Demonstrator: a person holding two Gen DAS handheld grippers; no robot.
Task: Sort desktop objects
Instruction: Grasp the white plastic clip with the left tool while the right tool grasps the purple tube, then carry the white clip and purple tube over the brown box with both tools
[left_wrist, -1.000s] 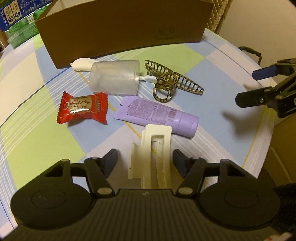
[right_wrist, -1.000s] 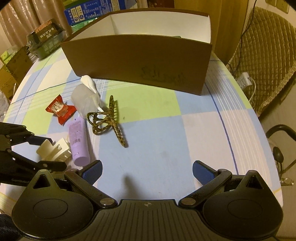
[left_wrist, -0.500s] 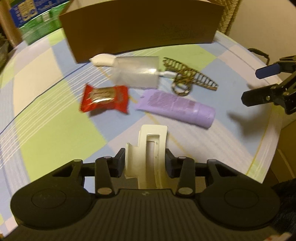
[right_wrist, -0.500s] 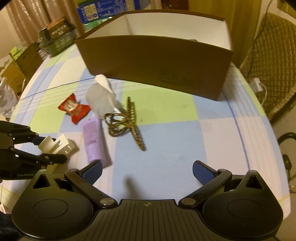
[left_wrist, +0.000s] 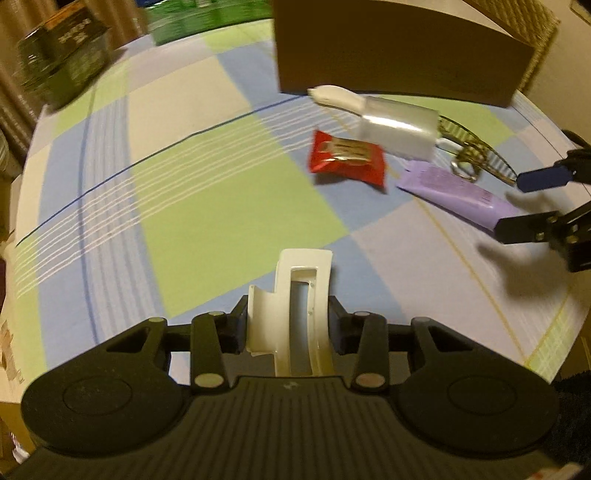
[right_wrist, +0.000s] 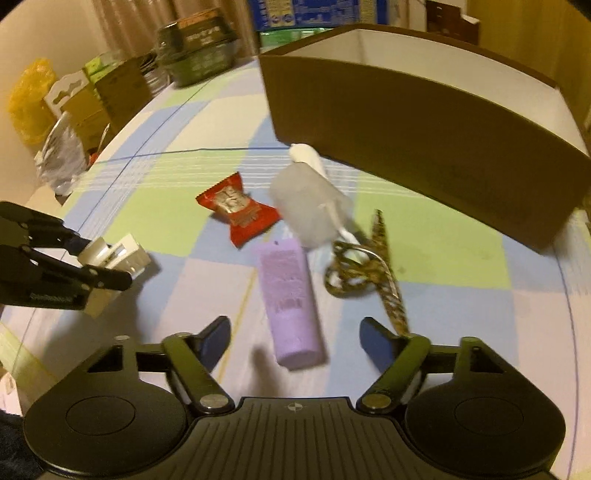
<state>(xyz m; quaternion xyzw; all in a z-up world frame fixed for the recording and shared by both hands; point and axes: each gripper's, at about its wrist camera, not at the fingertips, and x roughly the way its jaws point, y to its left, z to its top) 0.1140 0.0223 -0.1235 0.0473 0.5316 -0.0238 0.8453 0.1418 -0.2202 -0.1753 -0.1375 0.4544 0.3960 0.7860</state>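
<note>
My left gripper (left_wrist: 288, 321) is shut on a cream hair claw clip (left_wrist: 295, 295) and holds it above the checked tablecloth; it also shows in the right wrist view (right_wrist: 114, 254). My right gripper (right_wrist: 295, 339) is open, its fingers either side of the cap end of a purple tube (right_wrist: 290, 299). Beyond the tube lie a red candy packet (right_wrist: 238, 208), a frosted plastic cup (right_wrist: 306, 201) with a white toothbrush through it, and a leopard-print hair claw (right_wrist: 364, 269). In the left wrist view the right gripper (left_wrist: 532, 203) sits at the tube's (left_wrist: 458, 194) end.
A large brown cardboard box (right_wrist: 424, 122) with a white inside stands at the back. Green and blue packages (right_wrist: 199, 48) and cartons (right_wrist: 92, 107) crowd the far left edge of the round table (left_wrist: 207, 206). A wicker chair (left_wrist: 532, 22) is behind the box.
My left gripper, shut on the cream clip, has lifted and swung left. My right gripper has moved forward and left, down over the purple tube's cap end.
</note>
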